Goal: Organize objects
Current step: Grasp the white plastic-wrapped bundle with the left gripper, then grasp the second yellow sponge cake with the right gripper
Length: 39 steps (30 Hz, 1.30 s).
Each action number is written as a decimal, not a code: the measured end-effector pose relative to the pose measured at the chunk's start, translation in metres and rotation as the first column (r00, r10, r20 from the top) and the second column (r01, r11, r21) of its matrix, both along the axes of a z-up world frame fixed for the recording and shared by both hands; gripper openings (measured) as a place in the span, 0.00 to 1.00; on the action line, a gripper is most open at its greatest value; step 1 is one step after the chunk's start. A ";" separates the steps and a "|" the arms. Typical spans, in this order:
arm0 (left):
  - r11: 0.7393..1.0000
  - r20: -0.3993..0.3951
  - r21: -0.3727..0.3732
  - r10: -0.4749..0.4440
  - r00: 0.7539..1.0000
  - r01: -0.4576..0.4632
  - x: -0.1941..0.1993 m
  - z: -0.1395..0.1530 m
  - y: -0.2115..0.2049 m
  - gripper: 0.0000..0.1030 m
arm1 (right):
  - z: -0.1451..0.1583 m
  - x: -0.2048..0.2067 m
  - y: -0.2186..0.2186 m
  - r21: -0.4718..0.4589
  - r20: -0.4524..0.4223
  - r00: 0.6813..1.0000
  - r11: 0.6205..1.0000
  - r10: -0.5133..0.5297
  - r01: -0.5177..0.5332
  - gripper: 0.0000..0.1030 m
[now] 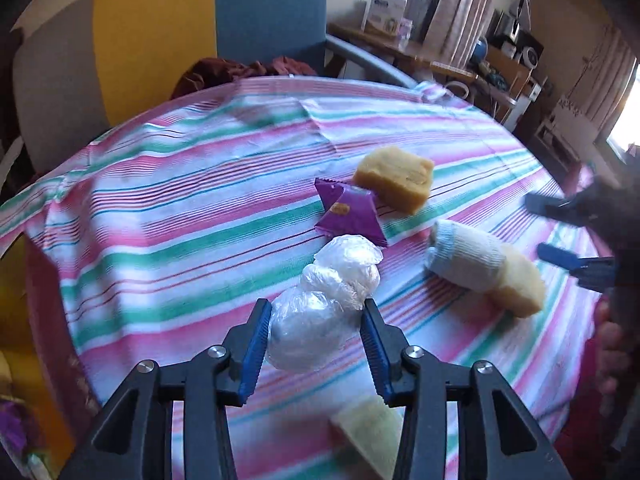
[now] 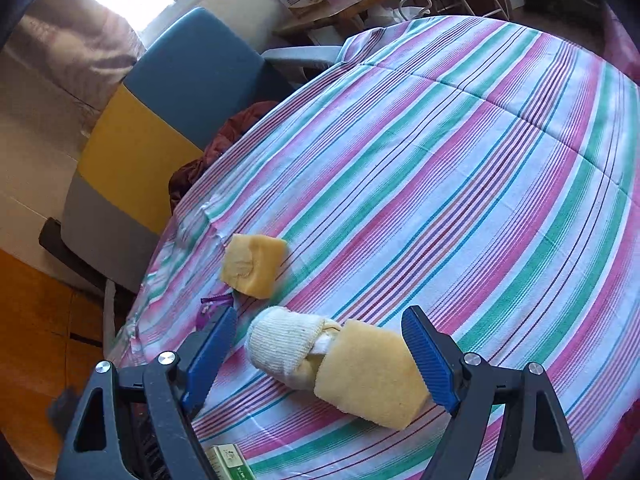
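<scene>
Left gripper [image 1: 313, 330] clasps the plastic-wrapped bundle [image 1: 320, 312] lying on the striped tablecloth [image 1: 160, 208], seemingly mid-pickup, so lifting gently comes next, while the right gripper [image 2: 320, 354] hangs released around a sponge [image 2: 372, 380].

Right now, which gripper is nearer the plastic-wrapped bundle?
Left. The left gripper has the plastic bundle between its fingers. The right gripper is off to the side, straddling the sock and sponge.
</scene>
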State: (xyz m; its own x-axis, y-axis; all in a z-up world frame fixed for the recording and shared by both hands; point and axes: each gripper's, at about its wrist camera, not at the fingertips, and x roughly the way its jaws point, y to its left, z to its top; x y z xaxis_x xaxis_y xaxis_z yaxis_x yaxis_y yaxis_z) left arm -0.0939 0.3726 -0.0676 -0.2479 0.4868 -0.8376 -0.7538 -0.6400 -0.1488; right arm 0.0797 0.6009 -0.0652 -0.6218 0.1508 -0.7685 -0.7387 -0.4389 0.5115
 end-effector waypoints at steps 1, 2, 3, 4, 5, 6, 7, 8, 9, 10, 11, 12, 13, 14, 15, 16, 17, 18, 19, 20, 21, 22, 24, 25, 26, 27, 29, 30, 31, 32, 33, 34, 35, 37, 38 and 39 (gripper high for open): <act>1.000 0.002 0.010 0.004 1.000 -0.004 0.003 0.004 -0.006 0.44 | -0.002 -0.003 0.000 0.001 0.022 1.000 1.000 0.014 -0.014 0.83; 1.000 0.001 0.022 0.004 1.000 -0.004 0.007 0.008 -0.012 0.44 | -0.005 -0.005 -0.001 -0.001 0.041 0.999 1.000 0.021 -0.021 0.83; 1.000 -0.001 0.031 0.005 1.000 -0.005 0.009 0.011 -0.017 0.44 | -0.007 -0.006 -0.001 -0.002 0.054 0.998 1.000 0.027 -0.027 0.83; 0.999 -0.004 0.040 0.008 1.000 -0.008 0.013 0.015 -0.023 0.44 | -0.008 -0.008 -0.002 0.001 0.067 0.997 0.999 0.033 -0.033 0.83; 0.999 -0.005 0.051 0.009 1.000 -0.008 0.017 0.019 -0.030 0.44 | -0.009 -0.008 -0.002 0.009 0.081 0.996 0.999 0.036 -0.036 0.83; 0.998 -0.002 0.060 0.009 1.000 -0.009 0.020 0.022 -0.035 0.44 | -0.010 -0.009 -0.003 0.018 0.097 0.995 0.999 0.036 -0.038 0.84; 0.998 0.001 0.068 0.014 1.000 -0.014 0.024 0.024 -0.041 0.44 | -0.011 -0.010 -0.004 0.026 0.111 0.993 0.999 0.039 -0.042 0.84; 0.997 0.001 0.073 0.019 1.000 -0.019 0.027 0.026 -0.047 0.44 | -0.012 -0.011 -0.005 0.031 0.121 0.992 0.998 0.043 -0.047 0.85; 0.997 -0.002 0.079 0.024 1.000 -0.023 0.031 0.028 -0.053 0.44 | -0.013 -0.013 -0.005 0.037 0.134 0.990 0.998 0.048 -0.054 0.85; 0.996 -0.007 0.085 0.031 0.999 -0.031 0.034 0.030 -0.060 0.44 | -0.013 -0.014 -0.006 0.043 0.146 0.988 0.997 0.051 -0.058 0.85; 0.995 -0.009 0.094 0.039 0.999 -0.038 0.037 0.033 -0.067 0.44 | -0.014 -0.015 -0.007 0.051 0.159 0.986 0.997 0.054 -0.063 0.85; 0.994 -0.007 0.100 0.047 0.999 -0.046 0.039 0.034 -0.073 0.44 | -0.014 -0.015 -0.008 0.058 0.171 0.984 0.996 0.055 -0.066 0.85; 0.992 -0.004 0.108 0.059 0.998 -0.059 0.041 0.036 -0.081 0.44 | -0.015 -0.016 -0.008 0.063 0.181 0.982 0.996 0.055 -0.067 0.85; 0.991 0.000 0.114 0.069 0.998 -0.069 0.042 0.037 -0.088 0.44 | -0.014 -0.016 -0.008 0.068 0.189 0.981 0.995 0.055 -0.069 0.86; 0.990 0.005 0.118 0.076 0.997 -0.076 0.043 0.038 -0.094 0.44 | -0.015 -0.017 -0.009 0.076 0.201 0.978 0.994 0.057 -0.074 0.86; 0.988 0.010 0.125 0.088 0.996 -0.088 0.045 0.039 -0.102 0.44 | -0.015 -0.017 -0.010 0.080 0.212 0.976 0.994 0.060 -0.078 0.87; 0.986 0.012 0.131 0.099 0.995 -0.099 0.046 0.040 -0.108 0.44 | -0.016 -0.018 -0.011 0.085 0.223 0.973 0.993 0.065 -0.086 0.88; 0.985 0.016 0.136 0.106 0.994 -0.107 0.046 0.040 -0.113 0.44 | -0.017 -0.019 -0.013 0.093 0.237 0.969 0.991 0.073 -0.098 0.88; 0.983 0.021 0.143 0.116 0.993 -0.118 0.047 0.040 -0.121 0.44 | -0.016 -0.021 -0.015 0.104 0.248 0.965 0.989 0.080 -0.108 0.89; 0.980 0.027 0.150 0.126 0.992 -0.129 0.049 0.041 -0.128 0.44 | -0.016 -0.023 -0.017 0.119 0.263 0.961 0.986 0.086 -0.121 0.89; 0.978 0.033 0.156 0.134 0.990 -0.138 0.050 0.041 -0.135 0.44 | -0.016 -0.024 -0.019 0.132 0.278 0.956 0.982 0.093 -0.134 0.89; 0.976 0.036 0.159 0.142 0.989 -0.145 0.052 0.040 -0.141 0.44 | -0.016 -0.026 -0.021 0.140 0.291 0.951 0.979 0.100 -0.146 0.90; 0.974 0.035 0.166 0.152 0.988 -0.155 0.056 0.041 -0.153 0.44 | -0.016 -0.028 -0.026 0.150 0.312 0.943 0.974 0.118 -0.171 0.92; 0.973 0.032 0.168 0.154 0.988 -0.158 0.058 0.042 -0.158 0.44 | -0.017 -0.029 -0.028 0.151 0.320 0.938 0.970 0.132 -0.188 0.94; 0.973 0.033 0.168 0.157 0.987 -0.161 0.059 0.042 -0.165 0.44 | -0.018 -0.032 -0.029 0.148 0.326 0.935 0.968 0.143 -0.200 0.95; 0.972 0.036 0.170 0.159 0.987 -0.163 0.060 0.042 -0.169 0.44 | -0.018 -0.034 -0.030 0.145 0.337 0.927 0.964 0.163 -0.222 0.95; 0.969 0.044 0.180 0.162 0.986 -0.168 0.063 0.043 -0.180 0.44 | -0.018 -0.040 -0.033 0.141 0.357 0.910 0.952 0.209 -0.274 0.96; 0.968 0.048 0.183 0.168 0.985 -0.174 0.064 0.043 -0.185 0.44 | -0.017 -0.042 -0.034 0.135 0.367 0.897 0.941 0.245 -0.312 0.96; 0.966 0.054 0.188 0.172 0.984 -0.179 0.065 0.043 -0.188 0.44 | -0.017 -0.044 -0.036 0.131 0.373 0.887 0.931 0.272 -0.340 0.97; 0.963 0.064 0.194 0.175 0.982 -0.185 0.065 0.042 -0.192 0.44 | -0.017 -0.045 -0.038 0.128 0.383 0.877 0.923 0.292 -0.363 0.98; 0.961 0.074 0.199 0.180 0.981 -0.192 0.064 0.041 -0.195 0.44 | -0.016 -0.046 -0.040 0.127 0.399 0.861 0.911 0.314 -0.392 0.98; 0.959 0.082 0.203 0.184 0.979 -0.197 0.065 0.041 -0.197 0.44 | -0.016 -0.046 -0.041 0.127 0.414 0.848 0.902 0.330 -0.413 0.98; 0.958 0.087 0.206 0.186 0.979 -0.200 0.065 0.040 -0.198 0.44 | -0.017 -0.046 -0.044 0.129 0.433 0.833 0.891 0.345 -0.436 0.98; 0.956 0.096 0.210 0.186 0.978 -0.203 0.066 0.039 -0.200 0.44 | -0.020 -0.045 -0.049 0.138 0.470 0.804 0.869 0.366 -0.476 0.98; 0.956 0.099 0.211 0.185 0.978 -0.202 0.065 0.038 -0.201 0.44 | -0.022 -0.045 -0.051 0.140 0.491 0.788 0.859 0.371 -0.492 0.98; 0.955 0.101 0.214 0.185 0.978 -0.203 0.066 0.038 -0.202 0.44 | -0.025 -0.044 -0.055 0.141 0.521 0.767 0.849 0.374 -0.509 0.98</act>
State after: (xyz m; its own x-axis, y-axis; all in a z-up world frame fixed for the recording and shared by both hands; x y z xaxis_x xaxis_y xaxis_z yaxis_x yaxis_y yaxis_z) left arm -0.0280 0.1708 -0.0291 -0.2935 0.6119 -0.7344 -0.5986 -0.7166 -0.3579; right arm 0.0356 0.5463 -0.0901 -0.2544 0.1825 -0.9497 -0.5427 -0.8398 -0.0159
